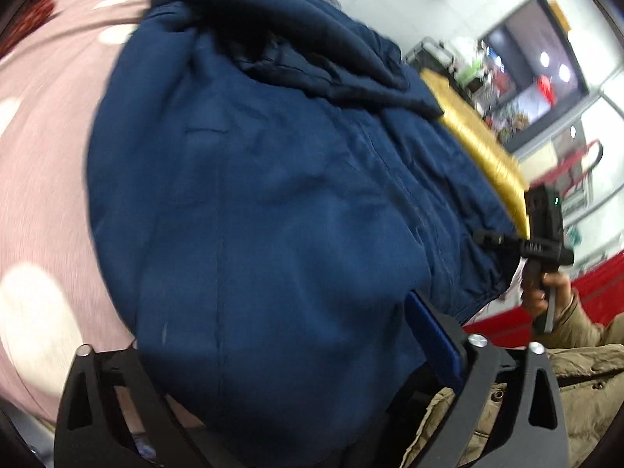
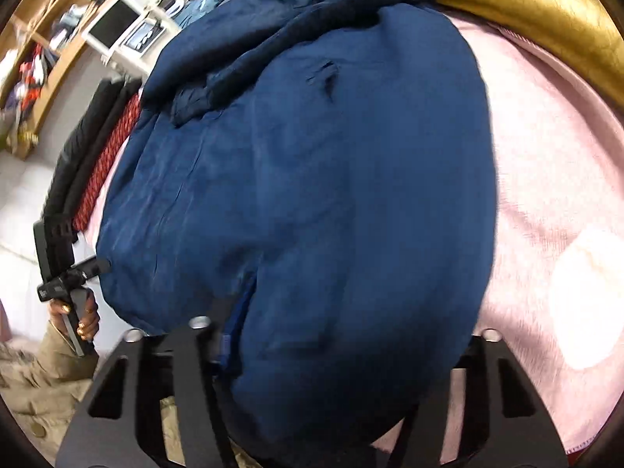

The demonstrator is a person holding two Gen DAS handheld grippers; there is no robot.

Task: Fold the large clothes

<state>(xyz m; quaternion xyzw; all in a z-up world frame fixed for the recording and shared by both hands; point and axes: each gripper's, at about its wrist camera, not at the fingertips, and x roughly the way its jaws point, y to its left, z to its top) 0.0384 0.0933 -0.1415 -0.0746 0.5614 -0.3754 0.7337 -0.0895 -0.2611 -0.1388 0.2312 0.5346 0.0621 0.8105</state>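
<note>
The left gripper [image 1: 280, 409] stands with its jaws spread, the hem of the navy jacket [image 1: 265, 202] bulging between them; whether the blue pad at its right jaw presses the cloth cannot be told. The right gripper [image 2: 331, 401] also straddles the hem, jaws apart around a thick fold, and a firm pinch is not clear. The jacket lies on a pink blanket with pale spots [image 1: 43, 163], its long axis running away from both cameras: hem nearest, bunched hood and collar [image 2: 296, 11] at the far end. Left of it in the right wrist view lie a red patterned cloth [image 2: 105, 160] and dark folded fabric, then wooden shelves [image 2: 50, 50] and a small white monitor [image 2: 115, 25]. On the right a gold cushion [image 2: 546, 19] edges the blanket. A hand in a tan sleeve [image 1: 546, 292] holds the other handle in each view, blurred
</note>
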